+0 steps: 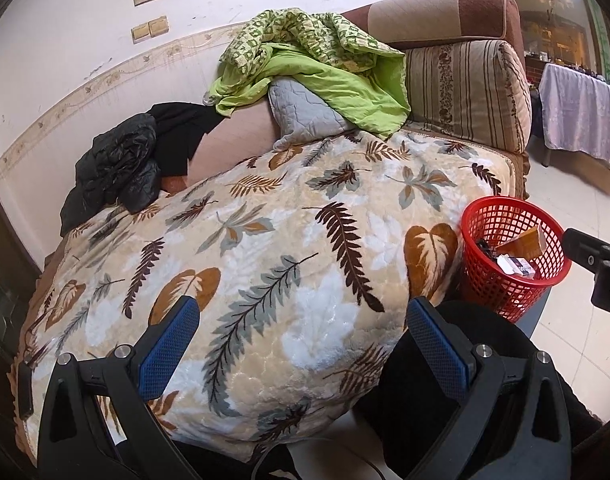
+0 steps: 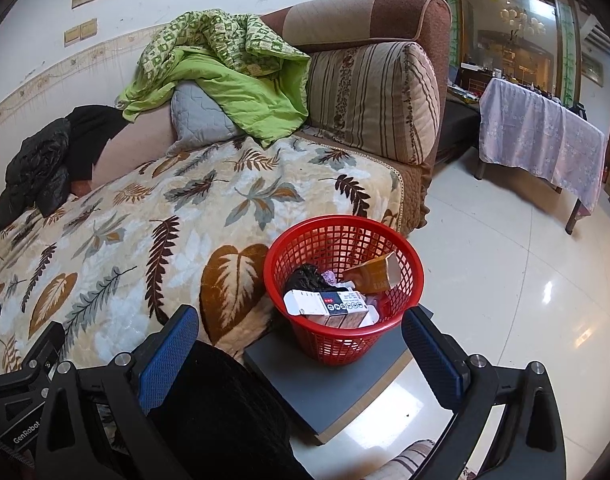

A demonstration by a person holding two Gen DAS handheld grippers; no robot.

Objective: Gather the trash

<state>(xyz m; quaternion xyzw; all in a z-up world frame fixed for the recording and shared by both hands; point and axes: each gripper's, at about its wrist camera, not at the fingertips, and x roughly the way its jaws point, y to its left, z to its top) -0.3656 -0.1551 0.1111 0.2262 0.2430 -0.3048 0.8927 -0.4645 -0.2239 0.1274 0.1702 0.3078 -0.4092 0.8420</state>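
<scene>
A red mesh basket stands on a grey board beside the sofa, and shows at the right in the left wrist view. Inside lie a brown carton, a white and dark box, a black bag and other scraps. My right gripper hovers open just in front of the basket with nothing between its blue pads. My left gripper hangs open over the leaf-print blanket, holding nothing.
The sofa carries a green quilt, a grey cushion, a striped bolster and a black jacket. A cloth-covered table stands on the glossy tile floor at the right. Dark fabric lies below my grippers.
</scene>
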